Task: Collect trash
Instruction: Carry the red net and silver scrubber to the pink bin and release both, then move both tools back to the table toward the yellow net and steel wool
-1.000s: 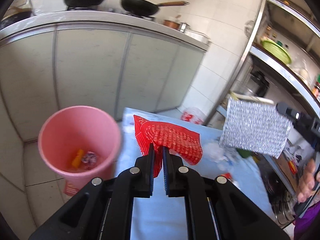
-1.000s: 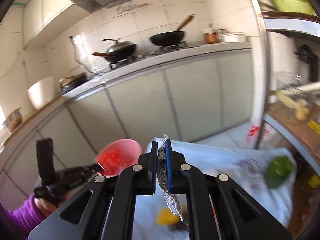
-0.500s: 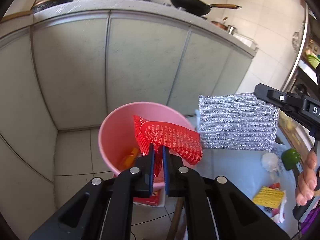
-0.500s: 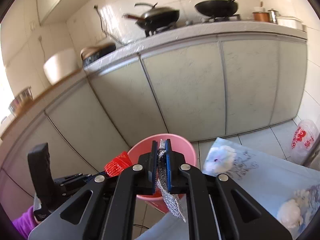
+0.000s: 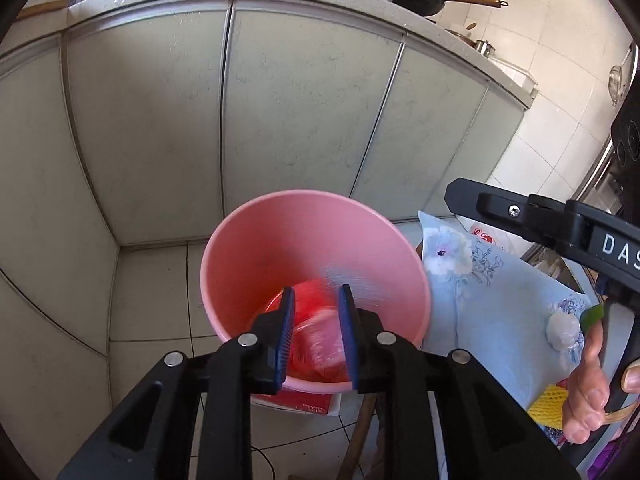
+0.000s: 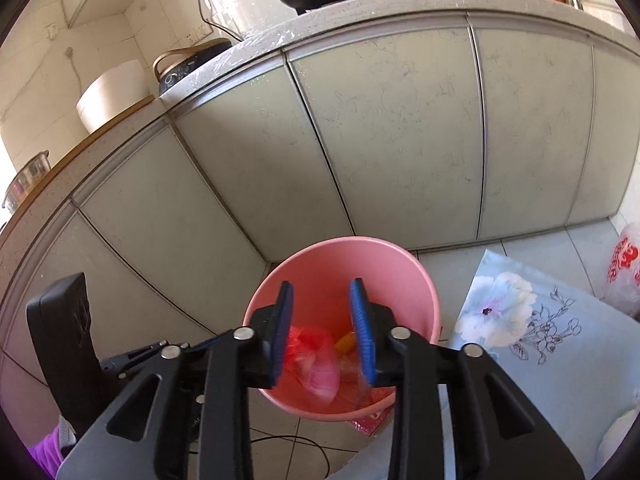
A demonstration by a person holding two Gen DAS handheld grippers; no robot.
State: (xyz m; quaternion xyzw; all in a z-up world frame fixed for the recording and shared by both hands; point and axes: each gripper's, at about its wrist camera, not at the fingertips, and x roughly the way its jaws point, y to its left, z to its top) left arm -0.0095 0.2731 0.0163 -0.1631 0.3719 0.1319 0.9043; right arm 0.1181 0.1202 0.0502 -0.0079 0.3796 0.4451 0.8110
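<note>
A pink bucket stands on the tiled floor beside the table. My left gripper hangs over its mouth with its jaws opening and nothing pressed between the pads. The red wrapper shows blurred below them, inside the bucket. A silver blur, the shiny pad, drops past the right pad. My right gripper is also above the bucket, jaws opening and free. Beneath it lie the red wrapper and a yellow scrap.
Pale cabinet doors rise just behind the bucket, with pans on the counter above. The table's blue floral cloth holds a white tissue ball and a yellow net. A red-printed plastic bag lies on the floor.
Both grippers moved over the pink bucket and their jaws parted. The red wrapper left the left gripper and the silver pad left the right one, both falling into the bucket.
</note>
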